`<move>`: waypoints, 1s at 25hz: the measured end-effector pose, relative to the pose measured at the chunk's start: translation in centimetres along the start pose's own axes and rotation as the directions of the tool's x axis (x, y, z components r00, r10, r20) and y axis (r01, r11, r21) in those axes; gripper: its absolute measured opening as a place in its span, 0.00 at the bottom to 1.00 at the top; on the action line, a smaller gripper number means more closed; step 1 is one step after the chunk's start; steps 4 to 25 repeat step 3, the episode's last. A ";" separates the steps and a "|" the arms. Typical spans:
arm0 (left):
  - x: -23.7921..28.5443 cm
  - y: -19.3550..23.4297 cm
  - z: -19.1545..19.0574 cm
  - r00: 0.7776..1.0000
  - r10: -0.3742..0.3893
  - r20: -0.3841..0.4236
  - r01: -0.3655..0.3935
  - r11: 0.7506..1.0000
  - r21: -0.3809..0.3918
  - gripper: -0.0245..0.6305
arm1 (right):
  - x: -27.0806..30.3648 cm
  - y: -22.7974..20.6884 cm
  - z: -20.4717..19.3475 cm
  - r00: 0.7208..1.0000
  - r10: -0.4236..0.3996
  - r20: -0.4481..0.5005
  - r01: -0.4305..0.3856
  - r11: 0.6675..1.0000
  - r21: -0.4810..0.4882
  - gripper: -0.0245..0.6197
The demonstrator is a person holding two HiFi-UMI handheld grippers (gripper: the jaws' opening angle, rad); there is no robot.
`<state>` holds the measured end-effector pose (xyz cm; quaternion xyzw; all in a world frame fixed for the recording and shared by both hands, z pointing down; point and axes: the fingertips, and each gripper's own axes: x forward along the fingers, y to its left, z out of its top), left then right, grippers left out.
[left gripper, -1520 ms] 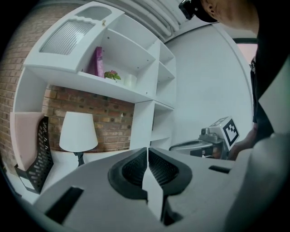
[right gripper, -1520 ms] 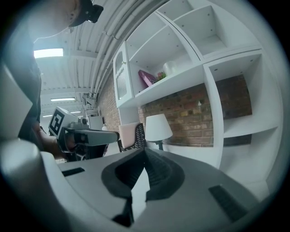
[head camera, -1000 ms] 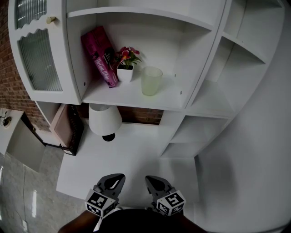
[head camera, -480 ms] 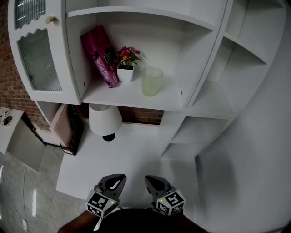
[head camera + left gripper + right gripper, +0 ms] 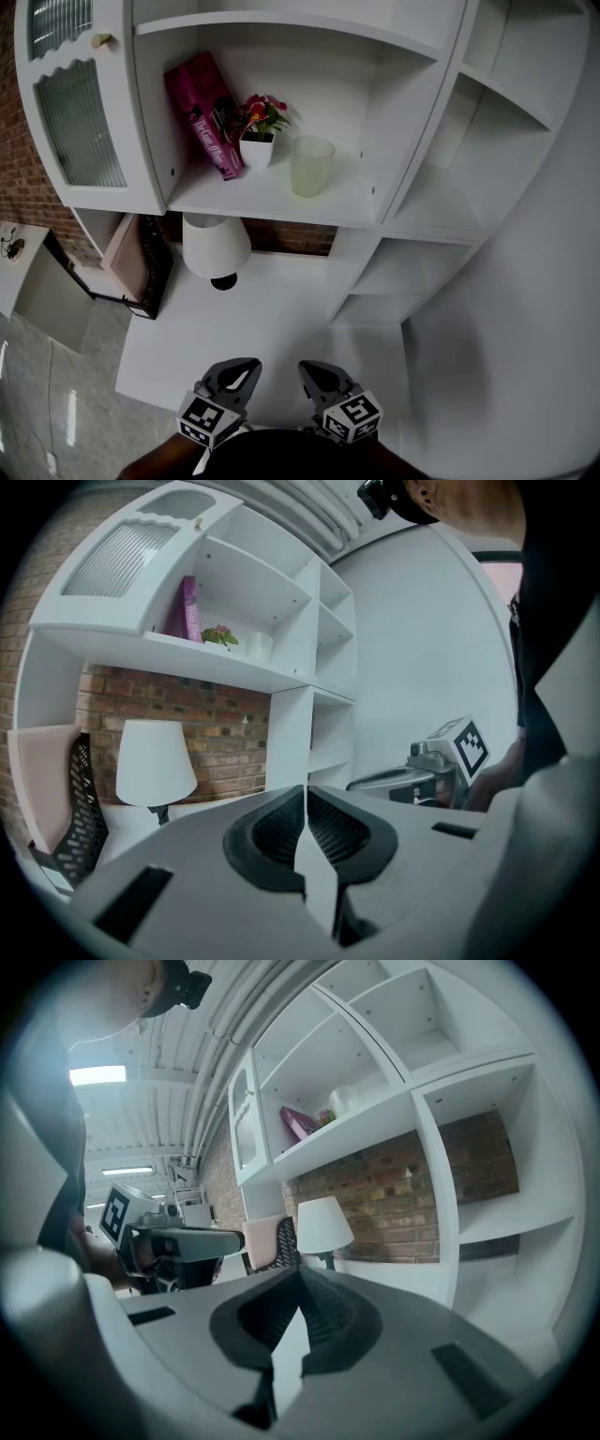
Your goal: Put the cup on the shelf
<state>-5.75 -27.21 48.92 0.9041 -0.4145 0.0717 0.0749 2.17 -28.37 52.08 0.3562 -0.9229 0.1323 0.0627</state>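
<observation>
A pale translucent cup (image 5: 312, 165) stands upright on the white shelf (image 5: 272, 199), right of a small potted flower (image 5: 258, 141) and a leaning pink book (image 5: 202, 112). Both grippers are held low over the white desk (image 5: 281, 319), far from the cup. My left gripper (image 5: 242, 367) and right gripper (image 5: 315, 371) sit side by side, each shut with nothing between the jaws. In the left gripper view the shut left gripper (image 5: 305, 797) points toward the shelf unit, with the cup (image 5: 258, 646) small above. In the right gripper view the right gripper (image 5: 300, 1277) is shut too, and the cup (image 5: 342, 1101) shows high on the shelf.
A white lamp (image 5: 216, 247) stands on the desk under the shelf. A cabinet door (image 5: 80, 103) with ribbed glass is at the left. Open cubbies (image 5: 441, 202) fill the right of the unit. A black mesh rack (image 5: 155, 267) and a pink panel stand left of the desk.
</observation>
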 end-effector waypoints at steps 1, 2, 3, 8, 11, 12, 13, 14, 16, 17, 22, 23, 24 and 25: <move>0.0 0.0 0.0 1.000 0.001 0.000 -0.001 1.000 0.000 0.06 | 0.0 0.0 0.0 1.000 0.000 -0.001 0.000 1.000 0.000 0.04; 0.0 0.1 0.0 1.000 0.001 -0.001 -0.001 1.000 0.001 0.06 | 0.0 0.0 0.0 1.000 0.001 -0.001 -0.001 1.000 0.001 0.04; 0.0 0.1 0.0 1.000 0.002 -0.001 -0.002 1.000 0.001 0.06 | 0.1 0.0 0.0 1.000 0.001 -0.002 -0.001 1.000 0.001 0.04; 0.0 0.1 0.0 1.000 0.002 -0.001 -0.002 1.000 0.001 0.06 | 0.1 0.0 0.0 1.000 0.001 -0.002 -0.001 1.000 0.001 0.04; 0.0 0.1 0.0 1.000 0.002 -0.001 -0.002 1.000 0.001 0.06 | 0.1 0.0 0.0 1.000 0.001 -0.002 -0.001 1.000 0.001 0.04; 0.0 0.1 0.0 1.000 0.002 -0.001 -0.002 1.000 0.001 0.06 | 0.1 0.0 0.0 1.000 0.001 -0.002 -0.001 1.000 0.001 0.04; 0.0 0.1 0.0 1.000 0.002 -0.001 -0.002 1.000 0.001 0.06 | 0.1 0.0 0.0 1.000 0.001 -0.002 -0.001 1.000 0.001 0.04; 0.0 0.1 0.0 1.000 0.002 -0.001 -0.002 1.000 0.001 0.06 | 0.1 0.0 0.0 1.000 0.001 -0.002 -0.001 1.000 0.001 0.04; 0.0 0.1 0.0 1.000 0.002 -0.001 -0.002 1.000 0.001 0.06 | 0.1 0.0 0.0 1.000 0.001 -0.002 -0.001 1.000 0.001 0.04; 0.0 0.1 0.0 1.000 0.002 -0.001 -0.002 1.000 0.001 0.06 | 0.1 0.0 0.0 1.000 0.001 -0.002 -0.001 1.000 0.001 0.04; 0.0 0.1 0.0 1.000 0.002 -0.001 -0.002 1.000 0.001 0.06 | 0.1 0.0 0.0 1.000 0.001 -0.002 -0.001 1.000 0.001 0.04; 0.0 0.1 0.0 1.000 0.002 -0.001 -0.002 1.000 0.001 0.06 | 0.1 0.0 0.0 1.000 0.001 -0.002 -0.001 1.000 0.001 0.04; 0.0 0.1 0.0 1.000 0.002 -0.001 -0.002 1.000 0.001 0.06 | 0.1 0.0 0.0 1.000 0.001 -0.002 -0.001 1.000 0.001 0.04; 0.0 0.1 0.0 1.000 0.002 -0.001 -0.002 1.000 0.001 0.06 | 0.1 0.0 0.0 1.000 0.001 -0.002 -0.001 1.000 0.001 0.04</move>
